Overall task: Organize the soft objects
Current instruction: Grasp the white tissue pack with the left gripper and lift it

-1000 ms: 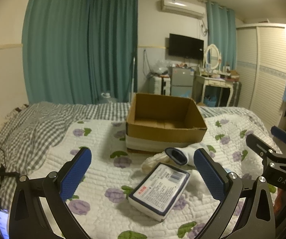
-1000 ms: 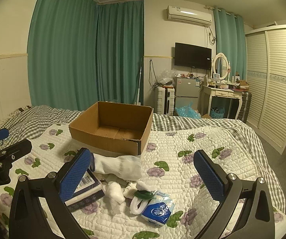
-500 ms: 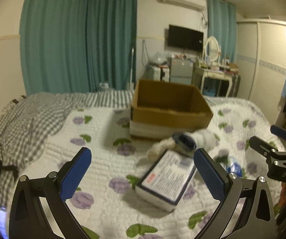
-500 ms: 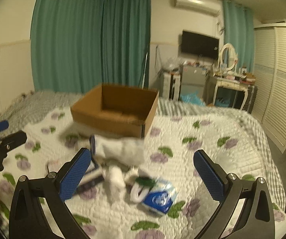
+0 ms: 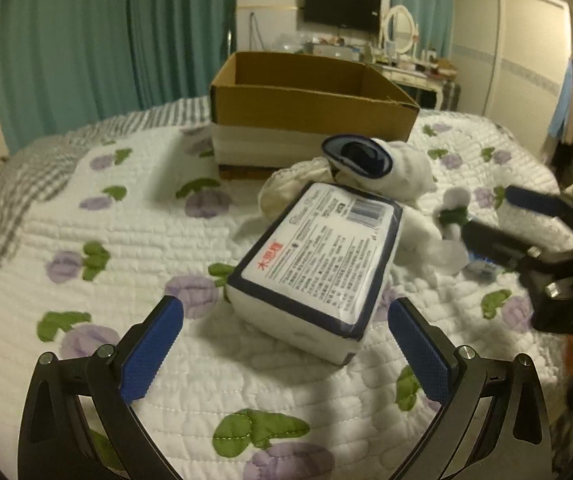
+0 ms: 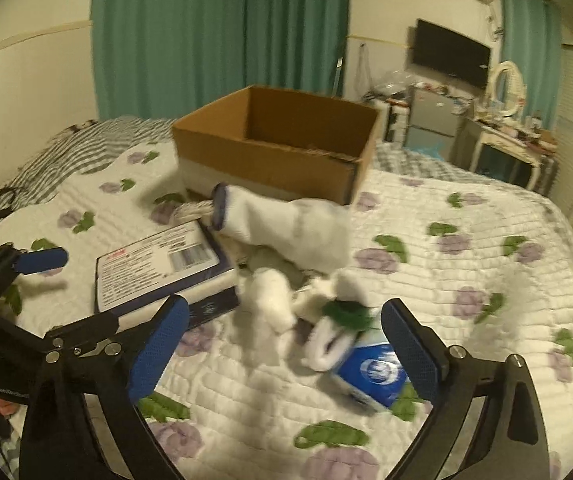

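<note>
Your left claw [image 5: 286,344]: spread, empty, over tissue pack [image 5: 318,268]. Your right claw [image 6: 284,344]: closing, empty, over socks [image 6: 286,232].

Teal curtains [image 5: 98,40], wall television [image 6: 450,54], white wardrobe [image 5: 514,48], dressing table [image 6: 514,148].

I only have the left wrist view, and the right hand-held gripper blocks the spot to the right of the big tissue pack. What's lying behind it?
Observer: A small blue tissue pack lies on the quilt, just ahead of the right hand-held gripper.
Operator: Is anything on top of it?
Observer: Yes, a green-banded white sock overlaps its far edge.
Operator: Has that gripper got hold of either one?
Observer: No. Its jaws are closing, but the pads touch nothing; the sock and the pack lie just ahead, between the fingers.
</note>
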A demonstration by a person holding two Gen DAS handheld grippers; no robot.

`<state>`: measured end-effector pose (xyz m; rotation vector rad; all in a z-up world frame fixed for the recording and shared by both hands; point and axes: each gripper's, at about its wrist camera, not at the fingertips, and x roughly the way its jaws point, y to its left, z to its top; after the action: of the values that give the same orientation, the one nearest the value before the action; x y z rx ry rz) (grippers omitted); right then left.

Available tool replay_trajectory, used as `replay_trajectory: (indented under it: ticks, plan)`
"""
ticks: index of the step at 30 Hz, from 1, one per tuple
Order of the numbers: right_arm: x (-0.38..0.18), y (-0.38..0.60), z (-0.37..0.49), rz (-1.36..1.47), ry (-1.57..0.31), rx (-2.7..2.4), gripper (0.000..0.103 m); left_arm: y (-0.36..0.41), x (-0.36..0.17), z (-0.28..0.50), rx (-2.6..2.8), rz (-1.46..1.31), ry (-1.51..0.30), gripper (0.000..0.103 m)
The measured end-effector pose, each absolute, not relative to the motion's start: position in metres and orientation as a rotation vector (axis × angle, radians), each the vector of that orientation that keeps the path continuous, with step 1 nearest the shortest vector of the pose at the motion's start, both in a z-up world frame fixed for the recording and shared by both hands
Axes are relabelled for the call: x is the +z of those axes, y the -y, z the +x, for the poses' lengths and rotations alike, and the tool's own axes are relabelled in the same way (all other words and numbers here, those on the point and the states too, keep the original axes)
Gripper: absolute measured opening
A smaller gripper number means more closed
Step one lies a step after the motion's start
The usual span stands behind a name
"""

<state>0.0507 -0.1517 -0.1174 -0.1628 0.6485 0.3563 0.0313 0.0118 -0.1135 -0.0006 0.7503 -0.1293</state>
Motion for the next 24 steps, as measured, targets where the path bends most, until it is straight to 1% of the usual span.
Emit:
replay_trajectory:
  ticks: [1,2,3,4,5,6,9,11,13,15,16,20,22,24]
  plan:
    - [-0.12,0.147,0.053,-0.176,-0.659,0.369,0.085,-0.013,-0.115,0.032,-0.131,-0.007,-0.758,0.103]
    - [-0.123,0.144,0.055,-0.183,-0.67,0.385,0.081,-0.014,-0.116,0.033,-0.136,-0.014,-0.767,0.103]
    - [-0.126,0.141,0.058,-0.18,-0.687,0.408,0.073,-0.014,-0.118,0.035,-0.138,-0.015,-0.776,0.103]
    - [-0.131,0.138,0.062,-0.173,-0.71,0.43,0.062,-0.013,-0.121,0.036,-0.134,-0.01,-0.785,0.103]
    - [-0.134,0.137,0.066,-0.165,-0.734,0.45,0.055,-0.012,-0.122,0.037,-0.133,-0.005,-0.79,0.103]
    - [-0.14,0.135,0.071,-0.158,-0.769,0.475,0.044,-0.011,-0.122,0.037,-0.137,-0.002,-0.792,0.103]
    - [-0.15,0.131,0.079,-0.176,-0.826,0.468,0.041,-0.01,-0.124,0.04,-0.147,0.005,-0.797,0.103]
    - [-0.157,0.13,0.083,-0.182,-0.848,0.454,0.032,-0.009,-0.125,0.043,-0.151,0.004,-0.807,0.103]
    - [-0.158,0.131,0.084,-0.182,-0.852,0.436,0.021,-0.008,-0.126,0.046,-0.16,0.005,-0.811,0.103]
    - [-0.157,0.135,0.085,-0.171,-0.851,0.425,0.015,-0.008,-0.128,0.05,-0.162,0.004,-0.817,0.103]
    - [-0.156,0.137,0.085,-0.165,-0.85,0.419,0.013,-0.008,-0.129,0.052,-0.161,0.001,-0.82,0.103]
    - [-0.156,0.138,0.085,-0.164,-0.857,0.405,0.013,-0.007,-0.132,0.058,-0.174,-0.006,-0.826,0.103]
    - [-0.155,0.138,0.084,-0.164,-0.848,0.4,0.005,-0.005,-0.134,0.06,-0.185,0.0,-0.824,0.103]
    - [-0.152,0.14,0.083,-0.154,-0.829,0.394,0.004,-0.003,-0.135,0.065,-0.189,0.003,-0.815,0.103]
